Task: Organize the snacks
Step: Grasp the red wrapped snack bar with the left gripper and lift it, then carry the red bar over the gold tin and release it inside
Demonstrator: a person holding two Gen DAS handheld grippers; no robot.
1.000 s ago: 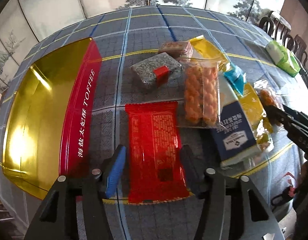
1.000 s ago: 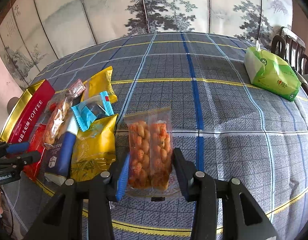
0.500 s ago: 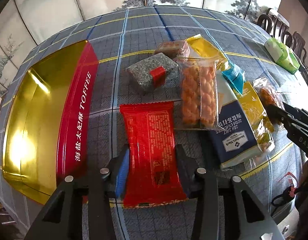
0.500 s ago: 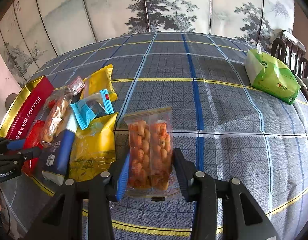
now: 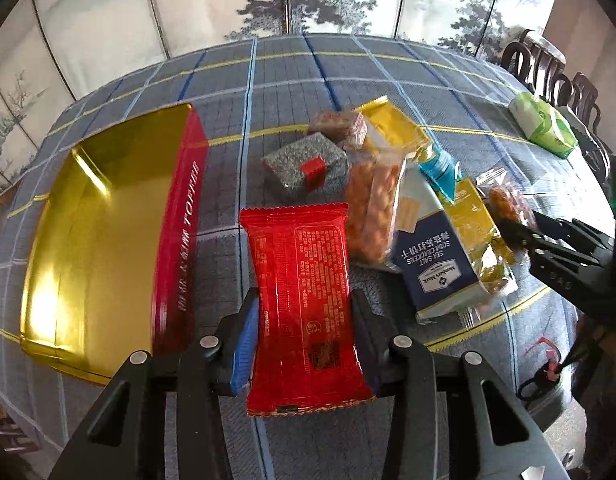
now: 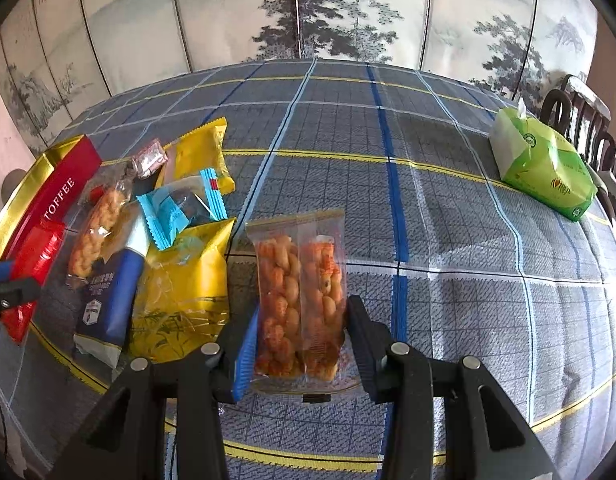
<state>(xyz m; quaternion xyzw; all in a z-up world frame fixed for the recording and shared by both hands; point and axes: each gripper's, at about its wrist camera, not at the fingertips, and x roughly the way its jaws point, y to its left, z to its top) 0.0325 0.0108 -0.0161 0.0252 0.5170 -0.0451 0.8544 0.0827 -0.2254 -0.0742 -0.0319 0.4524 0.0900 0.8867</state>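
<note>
The left gripper [image 5: 305,330] has its fingers pressed on the sides of a red foil snack packet [image 5: 303,292], near the table's front edge beside the gold toffee tin [image 5: 95,232]. The right gripper [image 6: 301,338] pinches a clear bag of coated peanuts [image 6: 301,292]. Both look light, crinkly and slippery; a grip across the middle seems safest.

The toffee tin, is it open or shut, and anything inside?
Open: the toffee tin shows a bare gold interior with no lid and no snacks inside.
</note>
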